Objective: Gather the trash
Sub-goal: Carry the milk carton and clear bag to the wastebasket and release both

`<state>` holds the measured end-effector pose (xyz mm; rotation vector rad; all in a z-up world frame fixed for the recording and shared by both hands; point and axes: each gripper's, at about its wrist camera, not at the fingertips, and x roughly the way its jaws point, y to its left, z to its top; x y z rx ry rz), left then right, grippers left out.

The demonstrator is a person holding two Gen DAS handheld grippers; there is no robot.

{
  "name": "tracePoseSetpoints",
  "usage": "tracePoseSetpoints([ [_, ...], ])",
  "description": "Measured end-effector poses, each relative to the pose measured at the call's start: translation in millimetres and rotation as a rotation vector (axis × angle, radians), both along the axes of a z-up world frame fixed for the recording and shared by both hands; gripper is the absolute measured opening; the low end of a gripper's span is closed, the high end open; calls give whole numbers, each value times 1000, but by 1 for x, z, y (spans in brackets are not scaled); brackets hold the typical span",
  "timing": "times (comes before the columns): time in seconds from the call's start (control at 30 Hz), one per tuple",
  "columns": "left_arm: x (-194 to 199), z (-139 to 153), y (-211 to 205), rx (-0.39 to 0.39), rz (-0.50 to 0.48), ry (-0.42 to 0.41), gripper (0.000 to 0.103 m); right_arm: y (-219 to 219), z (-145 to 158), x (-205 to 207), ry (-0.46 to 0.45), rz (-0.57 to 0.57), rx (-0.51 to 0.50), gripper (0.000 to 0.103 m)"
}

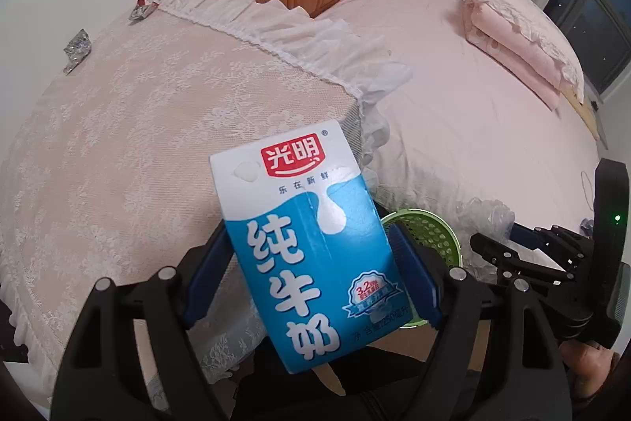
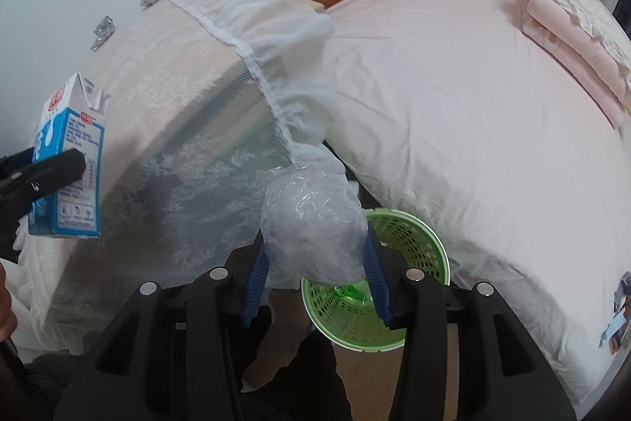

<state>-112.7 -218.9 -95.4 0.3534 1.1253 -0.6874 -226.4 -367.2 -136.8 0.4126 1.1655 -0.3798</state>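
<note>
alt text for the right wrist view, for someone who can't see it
The right gripper clamps crumpled clear plastic above a green mesh bin beside a pink bed. At left, the left gripper holds a milk carton.

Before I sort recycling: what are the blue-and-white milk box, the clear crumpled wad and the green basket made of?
Blue-and-white milk box: coated paperboard, apparently; glossy print, folded seams.
Clear crumpled wad: thin plastic film; translucent, shiny creases.
Green basket: likely moulded plastic; uniform lattice holes.
</note>
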Motion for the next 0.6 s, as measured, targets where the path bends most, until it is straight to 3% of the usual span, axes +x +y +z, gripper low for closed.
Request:
tracePoseSetpoints([
  [0.23, -26, -4, -20, 19, -50, 2, 76, -17, -26, -42, 59, -47, 29, 46],
  [0.6, -42, -5, -32, 46, -72, -10, 76, -22, -39, -54, 52, -29, 55, 46],
])
